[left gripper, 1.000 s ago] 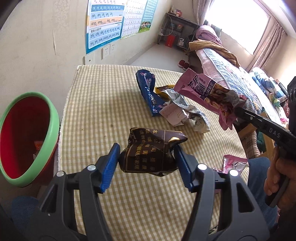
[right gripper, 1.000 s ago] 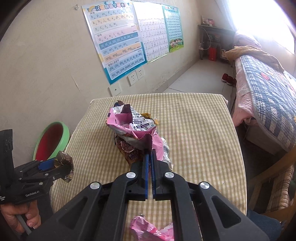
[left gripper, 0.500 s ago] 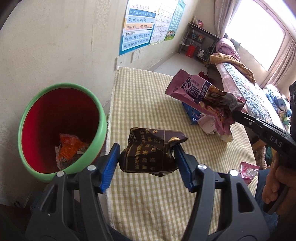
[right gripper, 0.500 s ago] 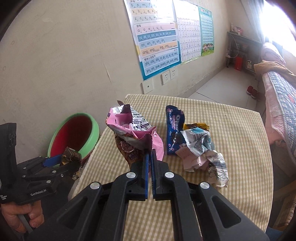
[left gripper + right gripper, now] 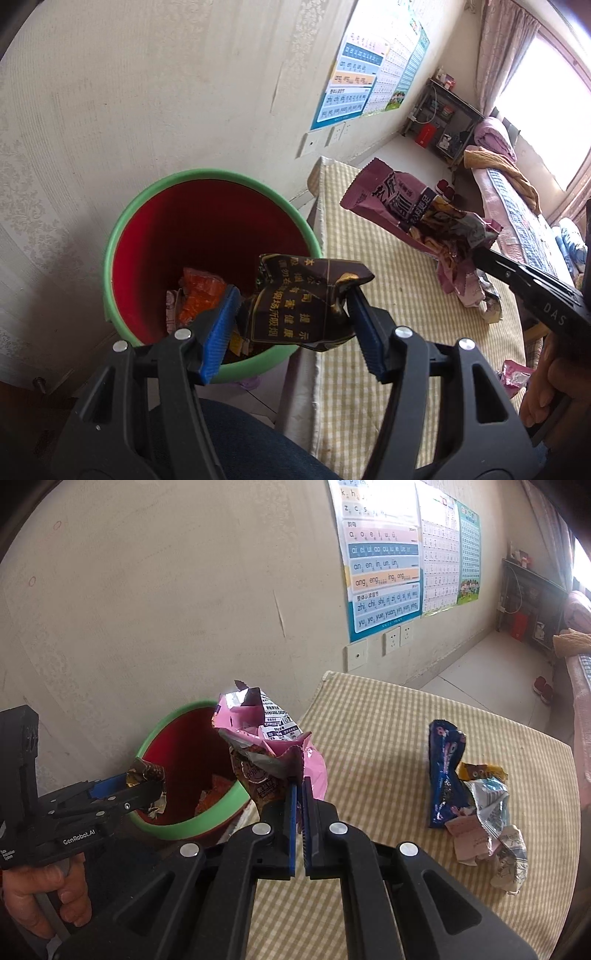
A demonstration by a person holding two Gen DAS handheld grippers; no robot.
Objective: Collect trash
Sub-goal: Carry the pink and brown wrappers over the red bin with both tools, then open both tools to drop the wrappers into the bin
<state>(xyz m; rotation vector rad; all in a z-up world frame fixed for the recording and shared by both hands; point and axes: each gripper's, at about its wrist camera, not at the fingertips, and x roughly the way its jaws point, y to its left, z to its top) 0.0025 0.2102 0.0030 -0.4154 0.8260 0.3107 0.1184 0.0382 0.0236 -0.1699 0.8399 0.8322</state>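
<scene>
My left gripper (image 5: 293,295) is shut on a crumpled dark brown wrapper (image 5: 295,306) with gold lettering, held over the near rim of a red bin with a green rim (image 5: 122,236). The bin stands on the floor between wall and table. My right gripper (image 5: 299,784) is shut on the bottom of a pink snack bag (image 5: 258,738), which hangs over the table's left edge beside the bin (image 5: 173,716). The right wrist view shows the left gripper (image 5: 147,779) and its wrapper (image 5: 146,771) above the bin's mouth. In the left wrist view, the pink bag (image 5: 399,199) is to the right.
Orange and other wrappers (image 5: 201,295) lie in the bin. The checked tablecloth (image 5: 388,738) bears a blue bag (image 5: 445,775), a crumpled silver wrapper (image 5: 491,805) and a small pink wrapper (image 5: 515,374). The wall is close behind the bin; a bed lies far right.
Both grippers have swung left from over the table toward the bin, each keeping its hold. The brown wrapper has gone from above the cloth to above the bin's near rim.
</scene>
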